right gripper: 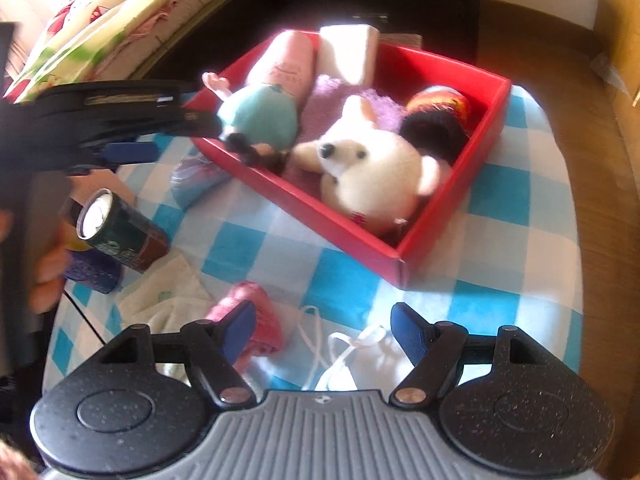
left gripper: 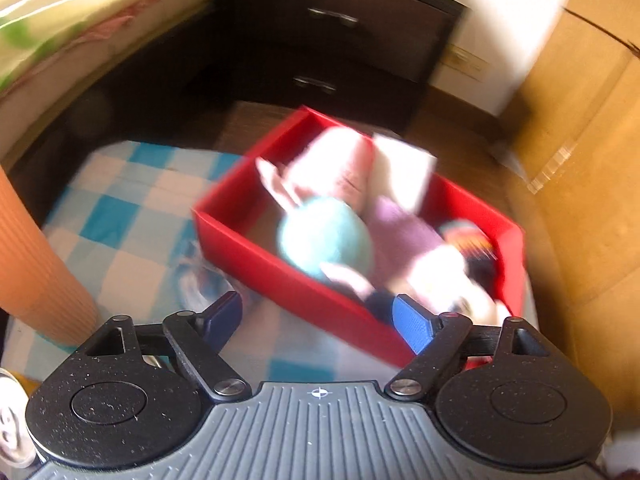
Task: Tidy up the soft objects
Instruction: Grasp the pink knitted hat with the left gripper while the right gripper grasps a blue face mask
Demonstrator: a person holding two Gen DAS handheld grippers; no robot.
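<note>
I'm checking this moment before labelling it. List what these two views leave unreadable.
- Left wrist view: motion blur smears the toys in the red box.
- Right wrist view: the left gripper is side-on and blurred, its finger gap unclear.
- Right wrist view: the dark can has an illegible label.
- Right wrist view: the pink item is partly behind the right gripper.

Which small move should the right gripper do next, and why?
Probably lower the right gripper onto the white drawstring pouch. Its fingers are open with the pouch below them, still on the checked cloth outside the red box.
</note>
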